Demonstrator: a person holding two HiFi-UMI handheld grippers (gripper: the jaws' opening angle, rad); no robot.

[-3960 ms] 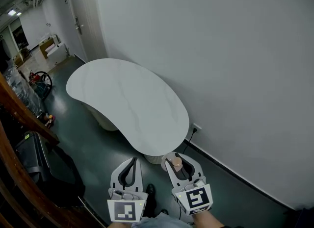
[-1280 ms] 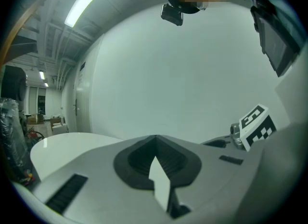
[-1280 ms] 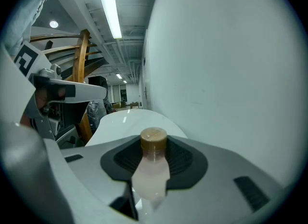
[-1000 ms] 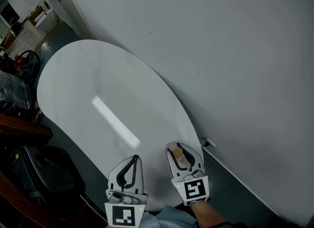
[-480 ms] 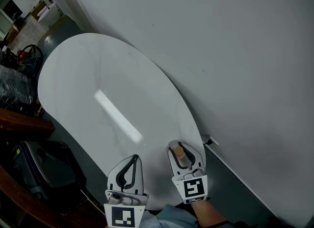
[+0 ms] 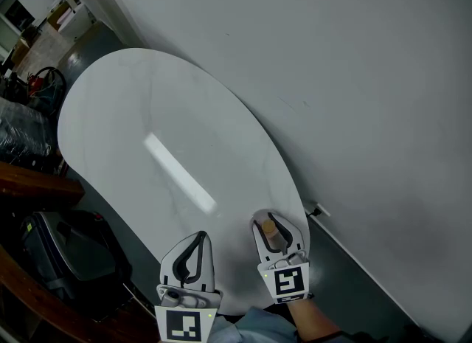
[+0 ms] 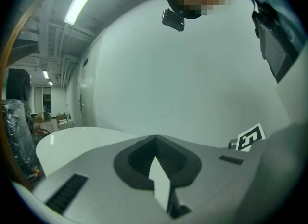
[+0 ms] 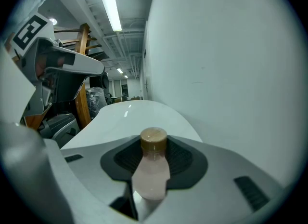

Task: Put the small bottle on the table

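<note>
Jaws of right gripper [image 6: 276, 225] on one small bottle [image 8: 152, 170], above one table [image 6: 162, 113]

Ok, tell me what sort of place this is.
Probably a workshop or storage hall, not a home: a bare painted floor, tube lights on an open ceiling, and plastic-wrapped clutter beside the white table.

White bench [image 6: 125, 105]: bean-shaped top, glossy, faint grey veins. Bright strip of light reflected across middle. One long edge runs close beside wall [image 6: 332, 76]; near end rounded. Stands on dark green floor [image 6: 346, 264].
</note>
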